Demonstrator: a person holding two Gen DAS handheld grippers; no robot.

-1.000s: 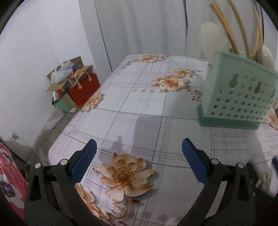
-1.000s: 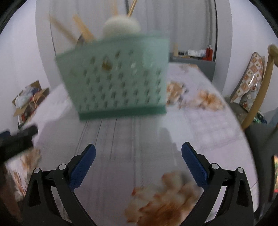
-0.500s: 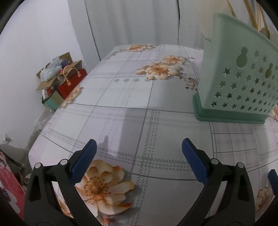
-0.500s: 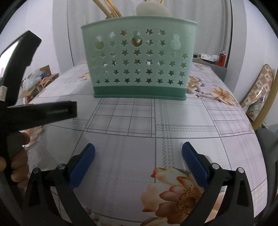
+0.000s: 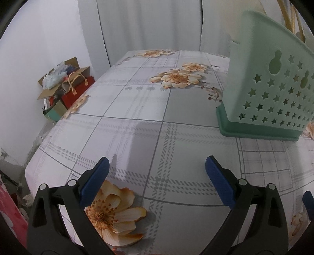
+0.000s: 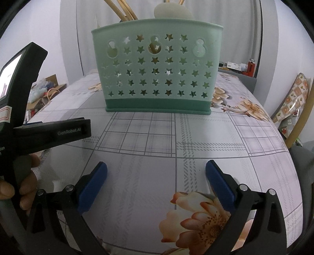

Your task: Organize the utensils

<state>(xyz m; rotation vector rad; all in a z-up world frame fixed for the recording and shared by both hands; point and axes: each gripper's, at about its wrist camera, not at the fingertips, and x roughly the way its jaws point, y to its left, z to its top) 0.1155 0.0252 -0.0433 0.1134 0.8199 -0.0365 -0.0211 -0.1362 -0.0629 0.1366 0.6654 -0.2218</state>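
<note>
A mint-green utensil caddy (image 6: 157, 74) with star-shaped holes stands upright on the flowered tablecloth (image 6: 157, 137). Wooden chopsticks (image 6: 123, 11) and a pale spoon (image 6: 172, 11) stick out of its top. In the left wrist view the same caddy (image 5: 270, 92) sits at the far right. My left gripper (image 5: 157, 176) is open over bare tablecloth, well left of the caddy. My right gripper (image 6: 156, 176) is open too, facing the caddy from some distance, with nothing between its fingers. The left gripper's black body (image 6: 49, 133) and the hand holding it (image 6: 17, 188) show at the left of the right wrist view.
Cardboard boxes and a red bag (image 5: 66, 88) lie on the floor beyond the table's left edge. A wooden chair back (image 6: 302, 121) and patterned bags (image 6: 292, 100) stand off the right side. A grey shelf with small items (image 6: 241, 70) is behind the table.
Both grippers have drawn back from the caddy and settled low over the table. The right wrist view, blurred a second ago, is now steady and faces the caddy squarely.
</note>
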